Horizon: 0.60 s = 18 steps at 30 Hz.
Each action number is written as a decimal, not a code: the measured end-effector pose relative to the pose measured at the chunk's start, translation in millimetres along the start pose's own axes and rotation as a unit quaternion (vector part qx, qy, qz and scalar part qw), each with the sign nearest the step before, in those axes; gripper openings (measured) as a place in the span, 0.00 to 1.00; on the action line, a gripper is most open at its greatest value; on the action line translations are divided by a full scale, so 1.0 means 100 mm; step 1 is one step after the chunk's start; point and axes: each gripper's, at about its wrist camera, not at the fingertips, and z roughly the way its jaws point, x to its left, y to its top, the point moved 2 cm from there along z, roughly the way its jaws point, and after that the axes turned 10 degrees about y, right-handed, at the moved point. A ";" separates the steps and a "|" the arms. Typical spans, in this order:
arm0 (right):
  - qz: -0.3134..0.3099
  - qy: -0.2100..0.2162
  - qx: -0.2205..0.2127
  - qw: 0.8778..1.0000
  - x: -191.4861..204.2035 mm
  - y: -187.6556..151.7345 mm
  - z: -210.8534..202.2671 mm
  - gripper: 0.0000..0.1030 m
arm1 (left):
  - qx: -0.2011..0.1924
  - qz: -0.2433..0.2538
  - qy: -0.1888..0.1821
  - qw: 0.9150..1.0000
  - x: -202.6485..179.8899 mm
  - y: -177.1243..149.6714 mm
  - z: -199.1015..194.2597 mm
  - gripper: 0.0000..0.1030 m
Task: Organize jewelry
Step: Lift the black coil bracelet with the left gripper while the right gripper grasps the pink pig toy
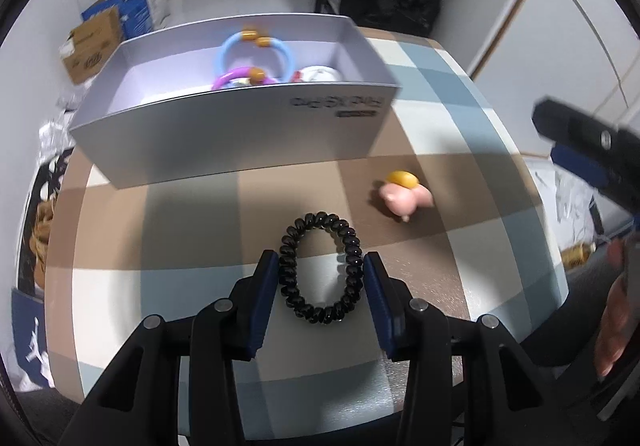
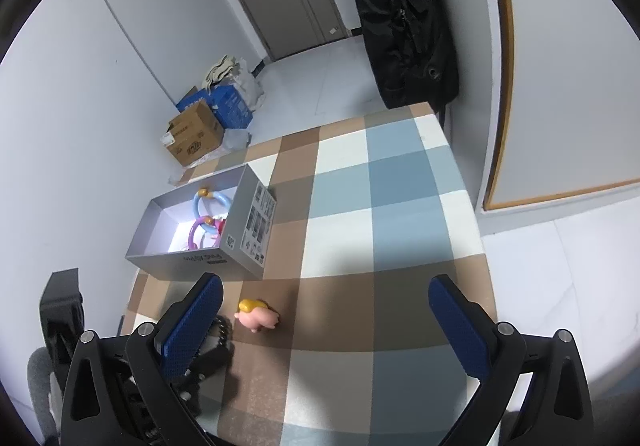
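Black spiral hair tie (image 1: 320,268) lies on the checked tablecloth (image 1: 460,117) between the left gripper (image 1: 320,266) pads, which flank it without clearly squeezing. The right gripper (image 2: 324,294) hangs wide open, holding nothing. The pink pig charm (image 1: 404,195) lies right; the grey box (image 1: 240,125) stands beyond.

Only a white Jumpman logo on the dark blue bag (image 1: 30,338), box lettering illegible

Right hand-held gripper (image 2: 324,322) spread wide above checkered table (image 2: 400,205), pink pig charm (image 2: 258,318), grey box (image 2: 208,260)
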 end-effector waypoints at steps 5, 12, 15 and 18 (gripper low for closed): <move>-0.008 -0.004 0.012 1.000 0.03 -0.04 0.07 1.00 | -0.015 -0.035 -0.014 0.999 0.10 0.06 -0.09 0.36; -0.003 -0.006 0.035 0.999 0.02 -0.11 0.16 1.00 | -0.054 -0.076 -0.040 0.995 0.24 0.10 -0.29 0.36; -0.011 0.001 0.052 0.999 0.08 -0.15 0.24 1.00 | -0.068 -0.098 -0.053 0.991 0.31 0.12 -0.34 0.36; -0.033 -0.001 0.069 0.997 0.18 -0.20 0.34 0.99 | -0.070 -0.119 -0.070 0.988 0.38 0.13 -0.34 0.36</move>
